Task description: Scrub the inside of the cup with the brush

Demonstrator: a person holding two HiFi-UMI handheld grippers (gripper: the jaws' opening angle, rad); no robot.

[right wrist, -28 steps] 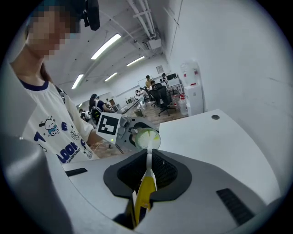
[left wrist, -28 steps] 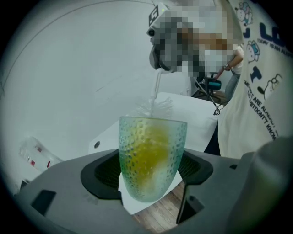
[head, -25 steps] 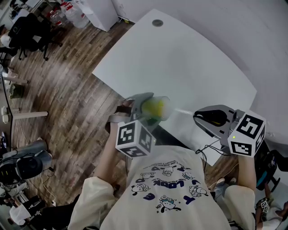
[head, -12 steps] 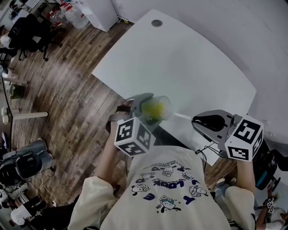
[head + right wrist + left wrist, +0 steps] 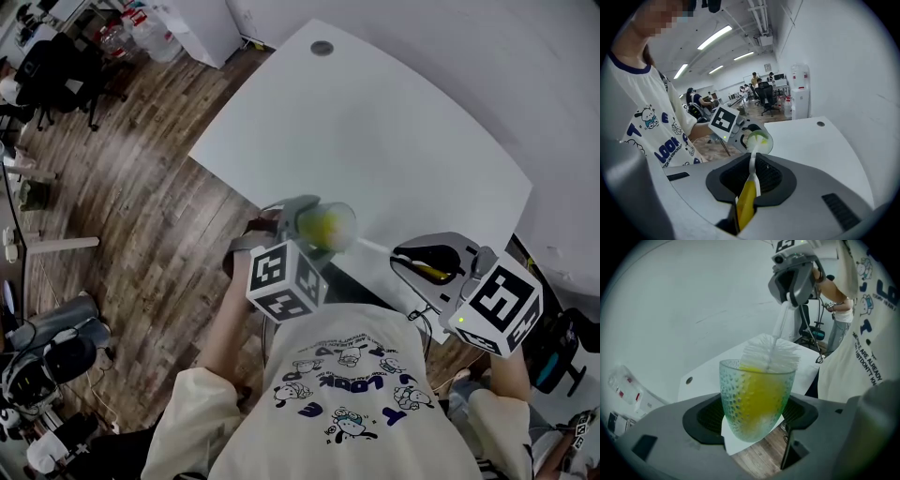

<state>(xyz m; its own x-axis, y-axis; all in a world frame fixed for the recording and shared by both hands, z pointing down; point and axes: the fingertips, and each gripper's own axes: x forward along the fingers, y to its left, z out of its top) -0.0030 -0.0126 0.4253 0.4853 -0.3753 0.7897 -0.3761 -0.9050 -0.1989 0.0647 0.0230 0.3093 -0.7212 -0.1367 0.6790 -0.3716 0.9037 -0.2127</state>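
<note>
- Clamping cup (image 5: 757,394) in left gripper (image 5: 753,425), with jaws pressed to its lower sides; holding it raised over near edge of table (image 5: 375,122), with mouth tipped toward right gripper (image 5: 751,161).
- Pinching brush (image 5: 769,354) by its yellow handle end in right gripper, with jaws nearly together on it, just off that same table edge.
- Reaching brush head into cup mouth; showing white bristles at rim and a yellow mass inside, probably part of head.
- Judging scrubbing as under way, not finished.
- Judging cup as light, rigid, possibly breakable; counting on dimpled wall for grip; advising hold low on body, with rim left free.
- Judging brush as light, with soft bristles and thin shaft likely to flex; noting far-back hold as giving reach but little leverage, and risking twist in jaws.
</note>
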